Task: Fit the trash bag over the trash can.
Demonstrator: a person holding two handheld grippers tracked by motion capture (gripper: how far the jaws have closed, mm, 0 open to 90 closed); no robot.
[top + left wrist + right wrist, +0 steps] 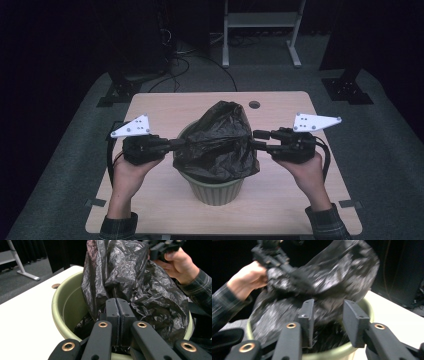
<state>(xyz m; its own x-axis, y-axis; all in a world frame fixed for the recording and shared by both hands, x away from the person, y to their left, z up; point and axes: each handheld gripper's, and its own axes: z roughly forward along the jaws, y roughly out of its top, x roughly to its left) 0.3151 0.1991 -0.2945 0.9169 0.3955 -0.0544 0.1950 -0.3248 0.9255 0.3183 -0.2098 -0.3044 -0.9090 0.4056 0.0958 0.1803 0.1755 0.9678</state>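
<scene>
A black bin bag is sitting at the centre of the high view, bunched up out of a pale green bin on a light wooden table. Its thin film is looking crinkled and glossy, peaking into a soft cone above the round, ribbed plastic rim. The left gripper is pinching a fold of the bag, jaws pressed together. The right gripper is standing released, jaws apart, at the bag's right side.
</scene>
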